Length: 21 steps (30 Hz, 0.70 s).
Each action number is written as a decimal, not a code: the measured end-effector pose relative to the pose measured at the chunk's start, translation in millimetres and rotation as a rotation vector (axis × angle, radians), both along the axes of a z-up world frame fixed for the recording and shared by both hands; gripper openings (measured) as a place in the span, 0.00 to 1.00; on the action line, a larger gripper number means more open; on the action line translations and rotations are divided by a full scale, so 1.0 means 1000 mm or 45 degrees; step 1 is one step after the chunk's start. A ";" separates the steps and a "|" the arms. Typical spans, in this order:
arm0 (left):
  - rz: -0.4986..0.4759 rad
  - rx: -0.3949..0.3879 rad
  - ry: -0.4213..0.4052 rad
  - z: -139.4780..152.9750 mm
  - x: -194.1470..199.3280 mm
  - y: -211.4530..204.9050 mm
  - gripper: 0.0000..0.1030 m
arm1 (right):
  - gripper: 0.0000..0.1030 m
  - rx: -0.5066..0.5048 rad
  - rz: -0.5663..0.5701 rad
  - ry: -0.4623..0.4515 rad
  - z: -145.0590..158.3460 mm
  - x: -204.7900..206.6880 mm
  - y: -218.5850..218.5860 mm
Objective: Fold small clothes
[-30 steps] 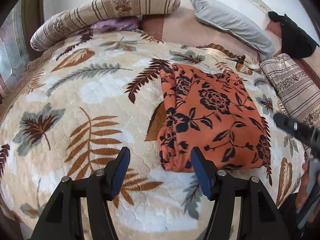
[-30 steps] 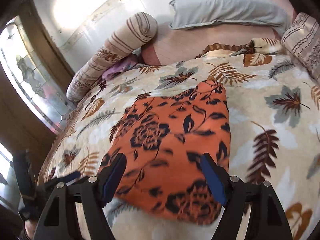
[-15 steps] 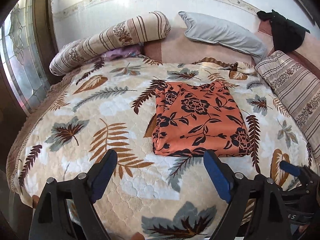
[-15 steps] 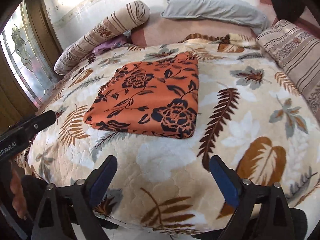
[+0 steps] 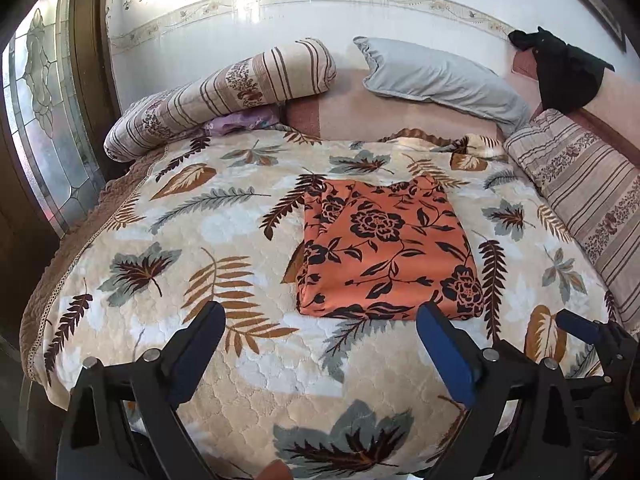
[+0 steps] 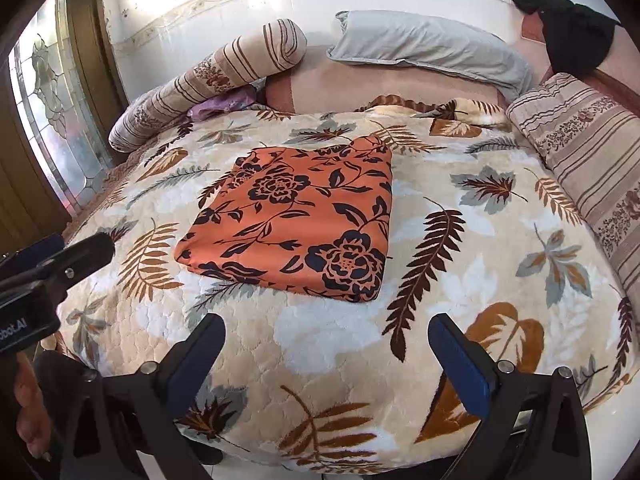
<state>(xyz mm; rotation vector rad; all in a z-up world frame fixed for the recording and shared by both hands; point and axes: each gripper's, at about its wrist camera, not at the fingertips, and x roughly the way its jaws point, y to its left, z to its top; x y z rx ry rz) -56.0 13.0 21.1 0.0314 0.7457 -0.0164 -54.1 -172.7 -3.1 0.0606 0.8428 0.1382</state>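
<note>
OK, both grippers off the cloth now. My left gripper [image 5: 320, 344] has jaws spread wide, just been opening, nothing btwn them, only the leaf-print bedspread [image 5: 132, 240] below. Right gripper [image 6: 326, 354] same: jaws at full spread, just been opening too, empty, over the near edge of the bed.

The orange floral garment [image 5: 384, 248] lies folded into a neat rectangle, flat on the bedspread, roughly mid-bed. In the left view its near edge sits just beyond my right-side blue pad [image 5: 444, 356], not touching it. In the right view the garment [image 6: 296, 220] is up and left of centre, well clear of both pads.

Left gripper also shows at the left edge of the right view [image 6: 60, 256], w/ a bit of the person's hand [image 6: 34, 420] under it. Right gripper pokes in at the lower right of the left view [image 5: 588, 336].

Bkgd: striped bolster [image 5: 224, 92] at the head of the bed on the left, grey pillow [image 5: 440, 76] next to it, striped cushion [image 5: 580, 184] along the right side, black cloth [image 5: 564, 68] draped top right. Purple fabric [image 5: 236, 124] tucked under the bolster. Frosted glass door [image 5: 44, 120] far left.
</note>
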 end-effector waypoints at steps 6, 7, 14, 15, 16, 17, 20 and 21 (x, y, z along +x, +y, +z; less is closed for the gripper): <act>0.026 0.001 0.009 -0.002 0.005 0.002 0.93 | 1.00 -0.035 -0.008 -0.005 0.002 0.006 0.004; 0.031 -0.006 0.013 -0.003 0.006 0.004 0.93 | 1.00 -0.037 -0.008 -0.005 0.002 0.007 0.004; 0.033 -0.034 0.021 -0.006 0.010 0.006 0.93 | 1.00 -0.053 -0.002 -0.010 0.003 0.013 0.008; 0.031 -0.033 0.022 -0.006 0.011 0.006 0.93 | 1.00 -0.054 -0.002 -0.009 0.003 0.014 0.008; 0.031 -0.029 0.022 -0.006 0.012 0.006 0.93 | 1.00 -0.056 -0.002 -0.011 0.003 0.014 0.009; 0.032 -0.026 0.022 -0.007 0.013 0.006 0.93 | 1.00 -0.059 -0.003 -0.011 0.003 0.015 0.009; 0.027 -0.034 0.035 -0.008 0.016 0.007 0.93 | 1.00 -0.072 -0.007 -0.013 0.002 0.018 0.009; 0.026 -0.035 0.039 -0.008 0.017 0.007 0.93 | 1.00 -0.079 -0.009 -0.015 0.002 0.019 0.009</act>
